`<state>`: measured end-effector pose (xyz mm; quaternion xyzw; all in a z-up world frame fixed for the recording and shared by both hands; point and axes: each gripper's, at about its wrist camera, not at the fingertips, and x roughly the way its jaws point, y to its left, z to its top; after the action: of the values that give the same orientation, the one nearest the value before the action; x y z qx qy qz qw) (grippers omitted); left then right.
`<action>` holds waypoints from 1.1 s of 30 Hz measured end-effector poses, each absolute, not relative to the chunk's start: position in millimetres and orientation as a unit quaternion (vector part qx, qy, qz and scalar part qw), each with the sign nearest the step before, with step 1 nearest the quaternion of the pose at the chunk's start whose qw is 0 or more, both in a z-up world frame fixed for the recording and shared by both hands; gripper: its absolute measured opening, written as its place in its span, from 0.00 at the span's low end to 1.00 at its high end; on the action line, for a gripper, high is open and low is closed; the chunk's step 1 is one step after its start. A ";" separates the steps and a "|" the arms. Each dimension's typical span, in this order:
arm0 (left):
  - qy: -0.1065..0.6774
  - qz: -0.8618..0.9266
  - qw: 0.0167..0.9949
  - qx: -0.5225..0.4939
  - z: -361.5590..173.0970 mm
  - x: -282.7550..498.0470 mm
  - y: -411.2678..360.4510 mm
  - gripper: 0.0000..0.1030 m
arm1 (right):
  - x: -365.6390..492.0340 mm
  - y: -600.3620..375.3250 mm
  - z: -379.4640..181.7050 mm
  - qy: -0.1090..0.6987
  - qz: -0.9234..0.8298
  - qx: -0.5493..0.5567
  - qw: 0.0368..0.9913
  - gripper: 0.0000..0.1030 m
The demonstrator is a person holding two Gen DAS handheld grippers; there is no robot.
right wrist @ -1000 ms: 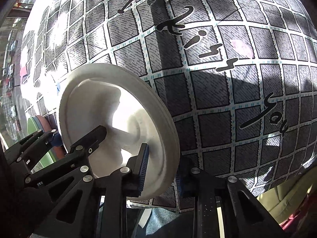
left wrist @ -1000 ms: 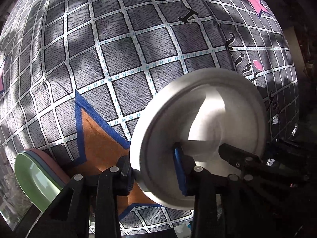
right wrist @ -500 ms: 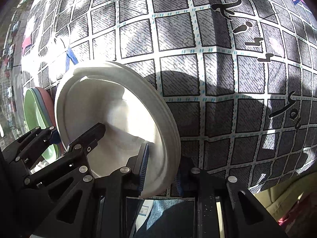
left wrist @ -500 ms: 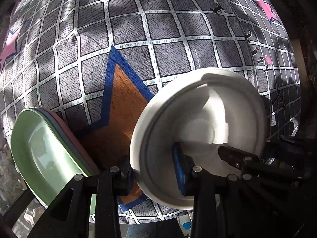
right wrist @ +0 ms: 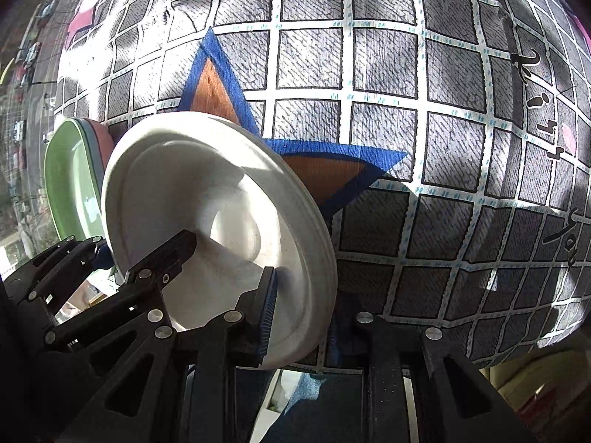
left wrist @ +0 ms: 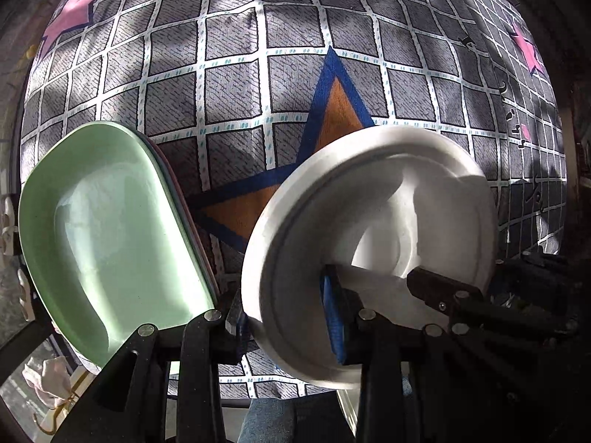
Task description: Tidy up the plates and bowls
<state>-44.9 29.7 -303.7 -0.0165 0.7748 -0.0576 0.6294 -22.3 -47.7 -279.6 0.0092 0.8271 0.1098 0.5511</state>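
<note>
A white round plate (left wrist: 369, 221) hangs tilted above the checked tablecloth (left wrist: 229, 85), held from two sides. My left gripper (left wrist: 284, 321) is shut on its near left rim. My right gripper (right wrist: 310, 317) is shut on the opposite rim of the white plate (right wrist: 207, 199); one of its black fingers lies across the plate's hollow in the left wrist view. To the left, a green plate (left wrist: 103, 229) tops a small stack with pink and blue rims under it. That green plate (right wrist: 70, 181) lies just beyond the white plate's left edge.
The tablecloth (right wrist: 388, 74) is grey squares with an orange star edged in blue (left wrist: 332, 110) and pink stars at the corners. The table's near edge runs along the bottom, with blue denim (left wrist: 273, 417) below it. A pale cloth bundle (left wrist: 48, 376) hangs at lower left.
Both grippers have carried the white plate leftward across the cloth and slightly lower. The green stack has come from the frame's edge to right beside the plate. Both grips are unchanged.
</note>
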 end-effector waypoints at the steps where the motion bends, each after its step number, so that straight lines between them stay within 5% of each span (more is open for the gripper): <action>1: 0.775 -0.057 0.630 -0.018 -305.3 -47.7 36.1 0.35 | -21.1 -44.4 -280.9 0.827 0.111 0.008 0.551 0.26; 14: 0.764 -0.065 0.641 -0.025 -299.4 -57.8 111.6 0.35 | -37.1 -51.0 -276.1 0.820 0.107 0.010 0.562 0.26; 33: 0.699 0.021 0.711 -0.064 -209.2 -52.4 193.0 0.36 | 2.0 -0.1 -208.9 0.776 0.169 -0.025 0.607 0.26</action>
<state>-52.4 193.0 -209.2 -0.0644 0.6995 0.0207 0.7115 2.0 -0.1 -208.9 -0.0248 0.7759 0.1693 0.6073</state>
